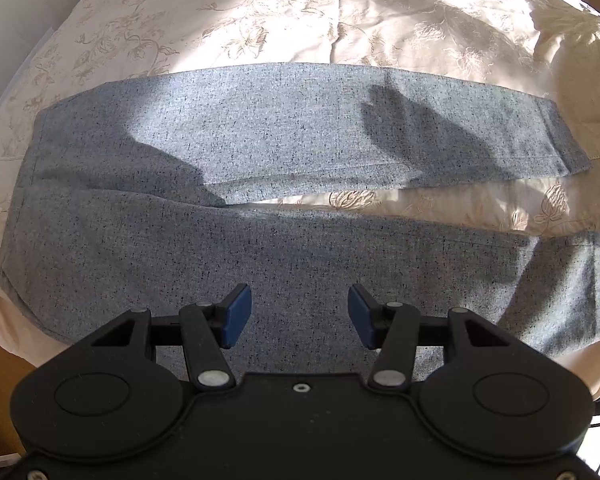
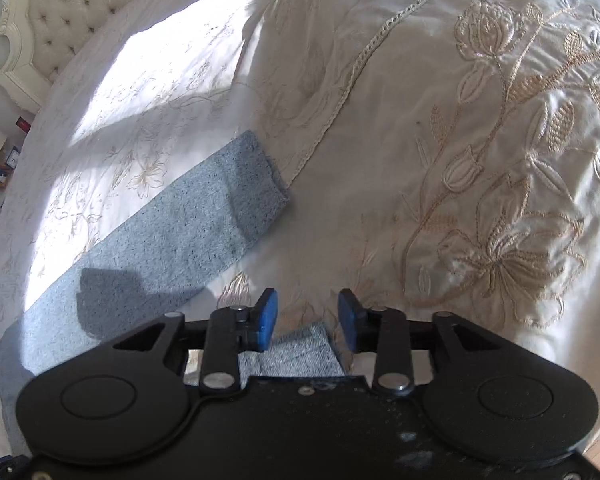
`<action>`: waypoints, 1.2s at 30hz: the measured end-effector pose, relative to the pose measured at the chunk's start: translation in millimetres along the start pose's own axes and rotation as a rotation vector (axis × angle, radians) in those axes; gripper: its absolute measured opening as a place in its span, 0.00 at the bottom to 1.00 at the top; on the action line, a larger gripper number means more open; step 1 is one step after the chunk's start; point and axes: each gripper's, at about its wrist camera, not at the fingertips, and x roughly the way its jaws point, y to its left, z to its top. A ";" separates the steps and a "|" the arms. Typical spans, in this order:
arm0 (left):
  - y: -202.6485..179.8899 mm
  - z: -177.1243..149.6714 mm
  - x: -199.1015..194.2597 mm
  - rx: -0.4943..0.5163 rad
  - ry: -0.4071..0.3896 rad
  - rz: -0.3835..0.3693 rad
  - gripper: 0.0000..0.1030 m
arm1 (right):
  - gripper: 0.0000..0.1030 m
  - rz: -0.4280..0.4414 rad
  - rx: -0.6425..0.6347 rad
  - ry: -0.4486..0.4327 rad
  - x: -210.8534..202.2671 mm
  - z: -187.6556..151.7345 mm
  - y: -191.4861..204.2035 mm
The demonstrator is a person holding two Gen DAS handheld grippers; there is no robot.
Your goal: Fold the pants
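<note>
Grey speckled pants (image 1: 260, 140) lie flat on a cream embroidered bedspread (image 1: 260, 12), waist at the left, both legs running right with a gap between them. My left gripper (image 1: 299, 316) is open and empty, hovering above the near leg. In the right wrist view the far leg (image 2: 172, 240) runs up to its cuff, and the near leg's cuff (image 2: 300, 348) lies just under my right gripper (image 2: 308, 318), which is open and holds nothing.
The bedspread (image 2: 460, 160) has raised folds and a lace seam to the right. A tufted headboard (image 2: 60, 8) stands at the far left. Small items sit on the floor beside the bed (image 2: 4, 164). The bed's near edge shows at bottom left (image 1: 4, 344).
</note>
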 end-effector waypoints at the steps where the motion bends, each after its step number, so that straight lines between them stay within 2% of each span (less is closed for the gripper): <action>1: -1.6 -0.9 1.9 0.007 0.005 -0.004 0.56 | 0.38 -0.016 -0.005 0.021 3.3 -2.9 -2.0; 4: -4.6 -2.9 5.0 0.027 0.005 -0.024 0.56 | 0.38 -0.018 -0.005 0.075 16.7 -10.8 -6.9; 7: -5.4 -3.1 7.2 0.043 -0.001 -0.057 0.56 | 0.39 0.065 0.003 0.087 21.5 -13.3 -7.8; 8: -5.5 -2.5 8.4 0.048 -0.001 -0.069 0.56 | 0.36 0.086 0.002 0.079 21.2 -14.7 -6.4; 9: -6.2 -2.0 9.3 0.051 -0.004 -0.080 0.56 | 0.16 0.096 -0.011 0.068 20.8 -14.8 -0.6; 10: -6.6 -1.7 10.1 0.053 -0.010 -0.087 0.56 | 0.04 0.090 -0.028 0.055 18.1 -14.8 3.2; 11: -8.1 -1.3 11.5 0.058 -0.020 -0.089 0.56 | 0.02 0.075 -0.038 0.033 14.1 -14.5 7.0; 15: -14.1 0.1 25.9 0.075 -0.058 -0.051 0.56 | 0.02 0.025 -0.016 -0.065 4.5 1.8 17.9; 18: -19.4 1.0 45.0 0.082 -0.058 -0.033 0.56 | 0.02 -0.031 -0.029 -0.050 16.3 11.3 17.8; 22: -26.9 0.7 79.1 0.111 -0.040 0.020 0.56 | 0.02 -0.098 -0.083 -0.031 29.4 1.0 16.0; 25: -30.3 1.7 107.0 0.137 -0.006 0.060 0.58 | 0.02 -0.114 -0.088 -0.032 32.8 -10.7 8.0; 28: -29.6 4.8 126.6 0.161 0.012 0.070 0.61 | 0.02 -0.103 -0.066 -0.040 27.8 -13.5 3.4; 31: -29.3 10.4 131.1 0.171 0.005 0.072 0.62 | 0.12 -0.101 -0.081 -0.097 2.0 -18.5 6.0; 33: -28.3 14.1 132.2 0.152 0.009 0.070 0.62 | 0.24 -0.079 -0.096 -0.134 -20.4 -29.3 4.0; 36: -27.6 18.5 133.6 0.115 0.020 0.070 0.62 | 0.25 -0.059 -0.128 -0.123 -42.8 -56.0 5.6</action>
